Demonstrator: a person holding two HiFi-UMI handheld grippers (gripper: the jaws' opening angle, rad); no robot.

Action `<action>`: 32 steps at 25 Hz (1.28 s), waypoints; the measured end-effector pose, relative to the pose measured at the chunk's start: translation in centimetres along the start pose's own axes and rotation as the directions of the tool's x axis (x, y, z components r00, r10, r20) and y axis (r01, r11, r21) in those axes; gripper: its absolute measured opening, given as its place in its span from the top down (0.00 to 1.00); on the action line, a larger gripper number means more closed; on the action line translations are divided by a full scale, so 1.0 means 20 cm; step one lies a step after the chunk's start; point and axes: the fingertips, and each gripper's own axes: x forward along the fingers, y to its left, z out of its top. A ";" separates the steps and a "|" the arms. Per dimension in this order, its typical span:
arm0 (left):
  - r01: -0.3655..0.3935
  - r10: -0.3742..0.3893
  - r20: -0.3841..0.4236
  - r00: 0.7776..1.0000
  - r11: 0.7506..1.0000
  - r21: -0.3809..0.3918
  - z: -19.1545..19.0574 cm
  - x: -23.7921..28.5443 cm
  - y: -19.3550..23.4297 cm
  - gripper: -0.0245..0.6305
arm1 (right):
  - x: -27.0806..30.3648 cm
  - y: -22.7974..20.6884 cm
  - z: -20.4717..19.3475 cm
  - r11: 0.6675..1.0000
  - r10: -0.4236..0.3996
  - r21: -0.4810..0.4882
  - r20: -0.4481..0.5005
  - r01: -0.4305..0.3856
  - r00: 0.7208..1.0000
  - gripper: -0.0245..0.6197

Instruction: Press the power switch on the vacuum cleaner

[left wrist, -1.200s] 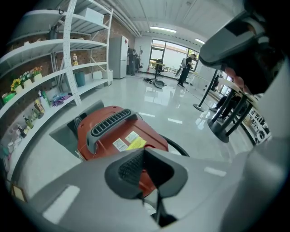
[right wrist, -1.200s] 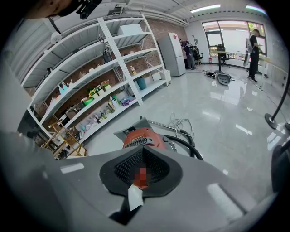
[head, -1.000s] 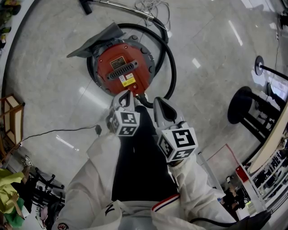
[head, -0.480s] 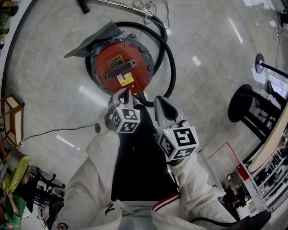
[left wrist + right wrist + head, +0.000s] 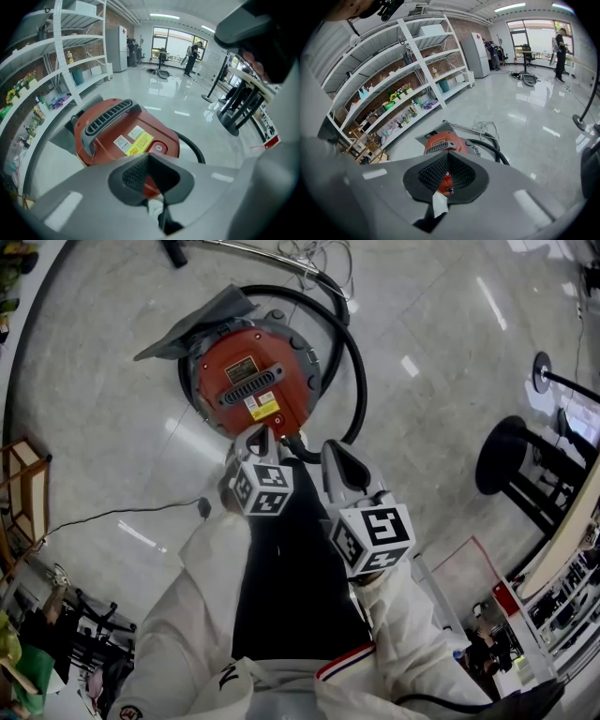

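Observation:
The red round vacuum cleaner [image 5: 248,381] lies on the pale floor ahead of me, with a grey slotted handle [image 5: 246,392] and a yellow label. A small round button [image 5: 159,148] sits at its near edge beside that label. My left gripper [image 5: 260,435] hovers just over the vacuum's near rim, close to the button, and it is shut on nothing. My right gripper [image 5: 336,452] hangs to the right, short of the vacuum, also shut and empty. In the right gripper view the vacuum [image 5: 440,140] shows beyond the closed jaws.
A black hose [image 5: 353,362] loops round the vacuum's right side to a metal wand [image 5: 253,251]. A grey flap [image 5: 202,320] lies at its left. A thin cord [image 5: 122,514] crosses the floor. Black stools [image 5: 506,460] stand right, white shelving [image 5: 393,79] left.
The view drifted slightly, so the vacuum sits a little higher and further left than a second ago. Both grippers keep the same place relative to it, still shut.

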 end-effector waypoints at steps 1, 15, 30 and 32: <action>0.002 -0.002 -0.006 1.000 1.000 0.000 0.00 0.00 0.00 0.96 | 0.00 -0.01 0.00 1.000 -0.003 0.001 0.001 0.003 1.000 0.96; 0.005 -0.005 -0.004 1.000 1.000 -0.010 0.00 0.00 0.00 0.96 | 0.00 0.00 -0.01 1.000 -0.003 0.004 -0.005 0.003 1.000 0.96; 0.007 -0.007 -0.028 1.000 1.000 -0.024 -0.03 0.01 0.00 0.96 | 0.02 -0.01 -0.03 1.000 -0.003 0.007 -0.018 0.003 1.000 0.96; 0.011 -0.012 -0.030 0.999 0.999 -0.033 -0.03 0.01 0.00 0.96 | 0.02 -0.01 -0.03 1.000 -0.002 0.007 -0.018 0.002 1.000 0.96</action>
